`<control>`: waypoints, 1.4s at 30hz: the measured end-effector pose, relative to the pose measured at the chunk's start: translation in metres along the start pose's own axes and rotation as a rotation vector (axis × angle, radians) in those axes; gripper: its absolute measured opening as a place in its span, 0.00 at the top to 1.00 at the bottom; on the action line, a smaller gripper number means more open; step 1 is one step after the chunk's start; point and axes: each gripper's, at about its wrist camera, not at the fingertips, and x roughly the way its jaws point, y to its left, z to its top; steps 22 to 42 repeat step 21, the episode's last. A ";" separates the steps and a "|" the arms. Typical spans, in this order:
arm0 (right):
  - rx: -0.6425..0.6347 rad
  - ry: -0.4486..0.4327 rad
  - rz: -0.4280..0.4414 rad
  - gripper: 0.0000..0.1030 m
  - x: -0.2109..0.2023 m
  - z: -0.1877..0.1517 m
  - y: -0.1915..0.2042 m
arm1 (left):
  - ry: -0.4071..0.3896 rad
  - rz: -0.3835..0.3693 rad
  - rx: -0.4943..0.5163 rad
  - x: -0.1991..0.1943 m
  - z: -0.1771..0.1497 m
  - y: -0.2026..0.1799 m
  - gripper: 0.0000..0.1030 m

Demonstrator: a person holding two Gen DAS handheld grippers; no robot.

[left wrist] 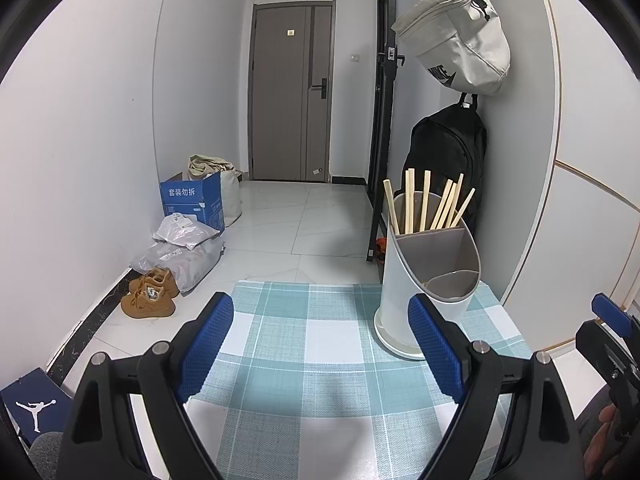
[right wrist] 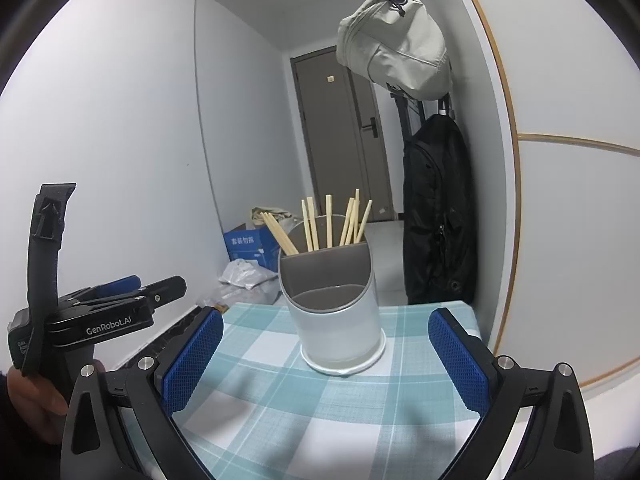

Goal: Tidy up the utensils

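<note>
Upright, wooden chopsticks (right wrist: 316, 224) in smooth cylindrical holder (right wrist: 340, 320) (both hand-held grippers (right wrist: 326, 360) wide, empty).

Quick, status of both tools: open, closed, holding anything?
Left tool: open, holding nothing.
Right tool: open, holding nothing.

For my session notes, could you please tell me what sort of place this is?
Probably a home entryway: a closed door at the hall's end, shoes on the floor, bags hanging on the wall.
</note>
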 end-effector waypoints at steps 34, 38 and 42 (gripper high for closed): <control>-0.011 -0.006 -0.002 0.00 0.000 -0.001 0.003 | -0.009 0.000 -0.004 -0.001 0.002 0.000 0.17; -0.011 -0.006 -0.002 0.00 0.000 -0.001 0.003 | -0.009 0.000 -0.004 -0.001 0.002 0.000 0.17; -0.011 -0.006 -0.002 0.00 0.000 -0.001 0.003 | -0.009 0.000 -0.004 -0.001 0.002 0.000 0.17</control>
